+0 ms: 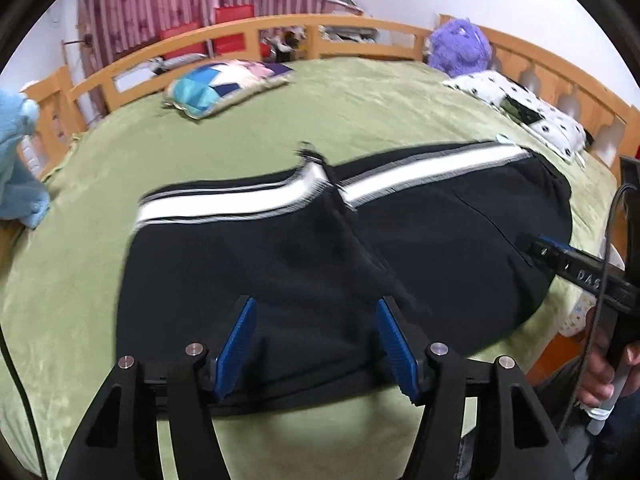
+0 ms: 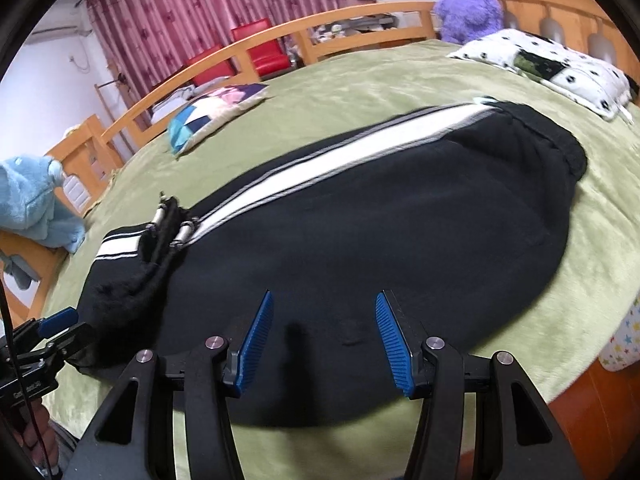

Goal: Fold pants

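Observation:
Black pants point(image 1: 420, 232) with a white side stripe point(image 1: 432, 164) lie flat on the green bedspread point(image 1: 328, 104). One leg end is folded back across the middle, its cuff point(image 1: 314, 158) sticking up at the stripe. My left gripper point(image 1: 316, 302) is open just above the near black edge, with nothing pinched. In the right wrist view, my right gripper point(image 2: 324, 296) is open over the pants point(image 2: 380, 220) near their front edge, and zipped hems point(image 2: 172, 222) lie at the left. The right gripper point(image 1: 550, 250) reaches over the pants' right side. The left gripper point(image 2: 60, 320) is at their left end.
A patchwork cushion point(image 1: 224, 84) lies at the far left of the bed, and a spotted white pillow point(image 1: 532, 112) at the far right. A purple plush point(image 1: 460, 46) and a blue plush point(image 1: 20, 168) sit by the wooden rail point(image 1: 360, 28). A hand point(image 1: 600, 372) holds the right gripper.

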